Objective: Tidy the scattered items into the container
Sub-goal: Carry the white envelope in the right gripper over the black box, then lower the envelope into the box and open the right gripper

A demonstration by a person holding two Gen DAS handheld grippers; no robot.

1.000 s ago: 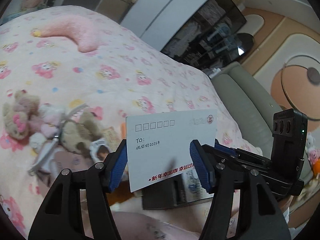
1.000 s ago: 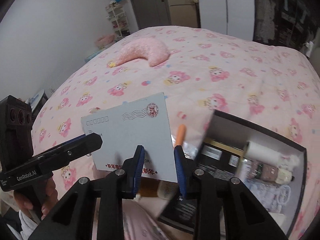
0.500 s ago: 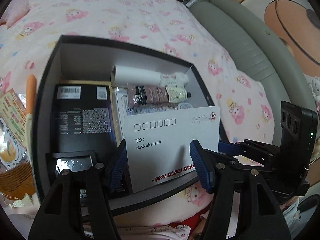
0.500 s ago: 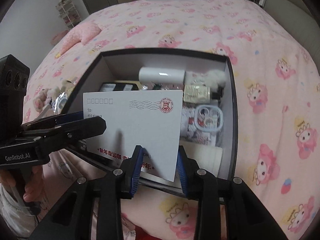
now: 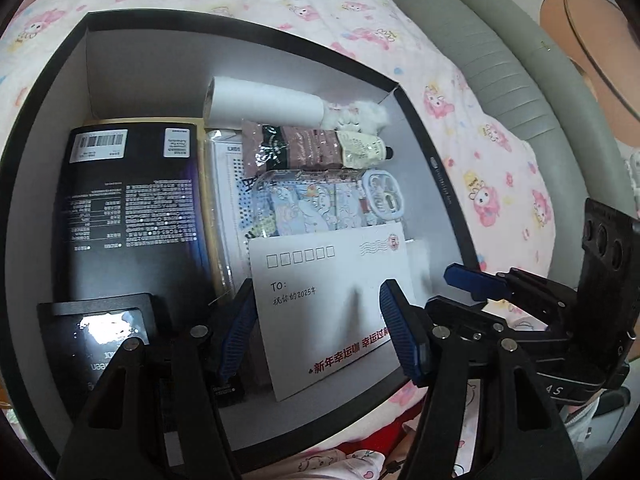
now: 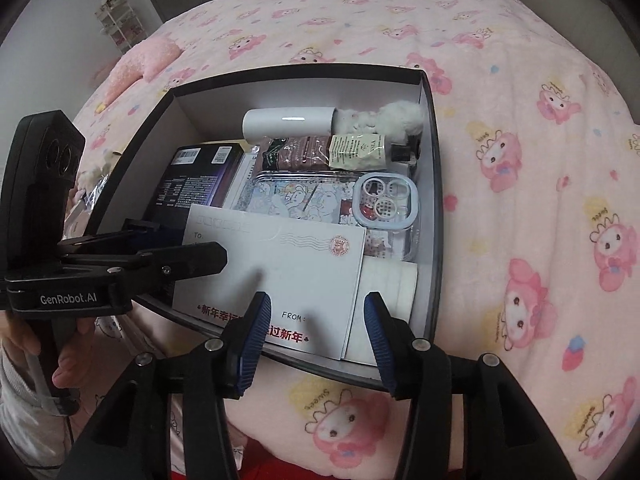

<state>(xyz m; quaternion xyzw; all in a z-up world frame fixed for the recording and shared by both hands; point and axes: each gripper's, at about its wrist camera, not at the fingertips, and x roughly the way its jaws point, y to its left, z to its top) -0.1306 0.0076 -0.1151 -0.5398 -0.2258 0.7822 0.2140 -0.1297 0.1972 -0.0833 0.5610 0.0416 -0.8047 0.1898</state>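
Your envelope (image 6: 280, 276) lies over the near part of the box (image 6: 434, 200), its lower edge crossing the box's near rim and overhanging it toward you. In the left wrist view the envelope (image 5: 332, 304) sits between the blue pads of your left gripper (image 5: 320, 332), whose jaws are spread wider than the card; whether either pad touches its edges cannot be told. Your right gripper (image 6: 316, 340) is released: its jaws stand apart with the envelope's lower edge in the gap, neither pad pressing it.

The box rests on the pink bedspread (image 6: 520, 160). Inside, the black carton (image 5: 132, 208) fills the left side against the left wall. The white tube (image 5: 264, 102) lies across the far end, with a white fluffy item (image 6: 384, 118) at its right end near the far right corner. Just nearer, the brown tube (image 5: 316, 152) lies parallel. The phone case (image 6: 320, 200) sits in the middle, its near end covered by the envelope. The white tape rolls (image 6: 388, 300) occupy the near right corner, beside the envelope's right edge and close to the right wall.

Bare floor shows only along the far wall behind the carton. The box rim (image 5: 424, 128) stands close on your right. Outside the box, bedspread lies open to the right and far side.
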